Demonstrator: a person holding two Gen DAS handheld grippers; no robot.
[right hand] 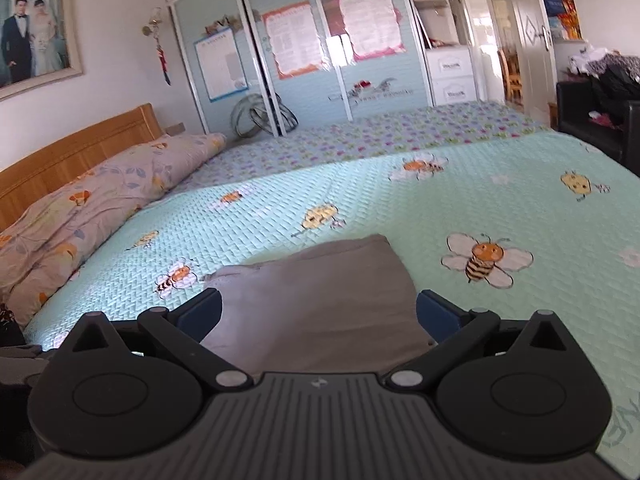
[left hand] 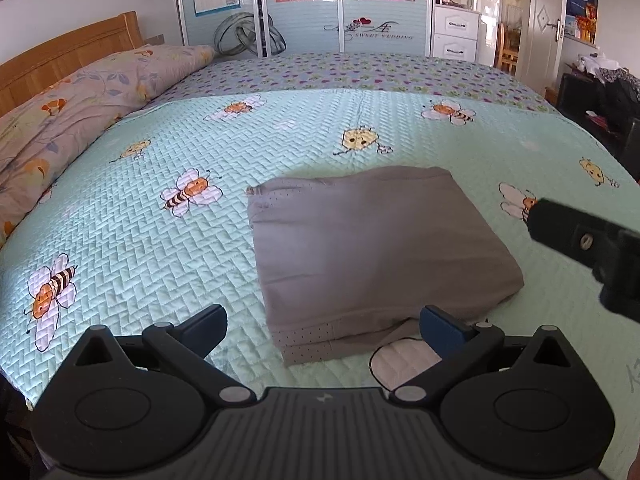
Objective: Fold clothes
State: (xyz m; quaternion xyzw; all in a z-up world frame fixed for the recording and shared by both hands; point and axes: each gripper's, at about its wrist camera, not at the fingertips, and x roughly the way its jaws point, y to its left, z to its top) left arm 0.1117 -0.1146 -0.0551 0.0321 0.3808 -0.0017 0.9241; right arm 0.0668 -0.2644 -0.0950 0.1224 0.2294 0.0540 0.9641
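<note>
Folded garment (right hand: 320,300) near edge hidden behind right tongs (right hand: 318,312) body.

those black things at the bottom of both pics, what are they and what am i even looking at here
They are hand-held grasping tools, one in each of a person's hands, each with a camera looking along its two fingers. One picture is from the left tool, the other from the right tool. Both look across a bed with a mint-green quilted bee-print bedspread. On it lies a folded grey-brown garment. Both tools are open and hold nothing. The right tool also shows at the right edge of the left view.
</note>
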